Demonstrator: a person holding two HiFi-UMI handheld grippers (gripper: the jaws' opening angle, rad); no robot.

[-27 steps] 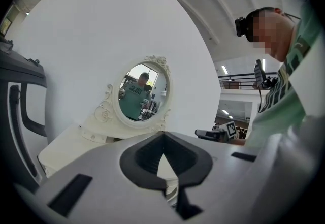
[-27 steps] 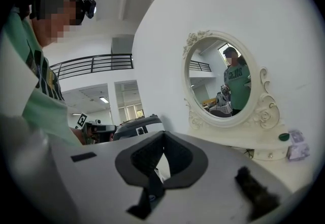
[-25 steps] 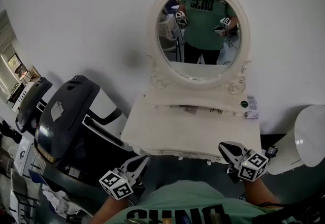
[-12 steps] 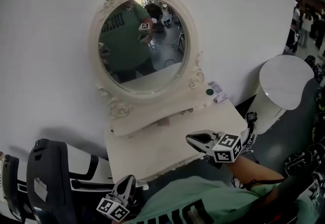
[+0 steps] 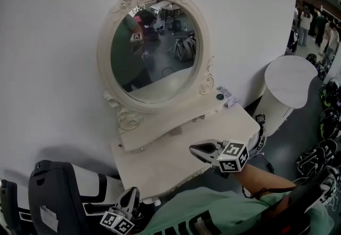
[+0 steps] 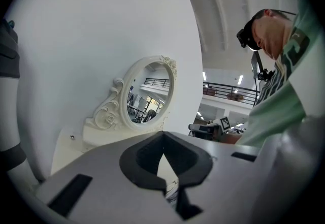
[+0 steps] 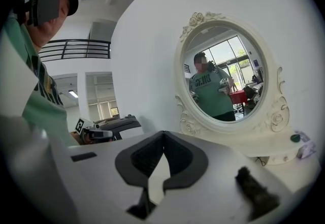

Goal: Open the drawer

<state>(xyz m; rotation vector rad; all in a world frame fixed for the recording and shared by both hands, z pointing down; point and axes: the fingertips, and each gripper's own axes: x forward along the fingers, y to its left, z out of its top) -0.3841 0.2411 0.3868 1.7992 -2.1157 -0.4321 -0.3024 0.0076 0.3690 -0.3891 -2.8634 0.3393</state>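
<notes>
In the head view, the left gripper (image 5: 132, 192) is held low by the dressing table's (image 5: 160, 160) near corner and the right gripper (image 5: 194, 149) by its front edge. The drawer is hidden beneath. In the left gripper view, the jaws are seen closed and empty. In the right gripper view, the jaws are likewise closed on nothing.

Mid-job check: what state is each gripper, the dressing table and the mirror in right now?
Left gripper: shut, empty.
Right gripper: shut, empty.
Dressing table: no drawer pulled out past its front edge; the drawer front itself is out of sight.
Mirror: upright at the table's back.
</notes>
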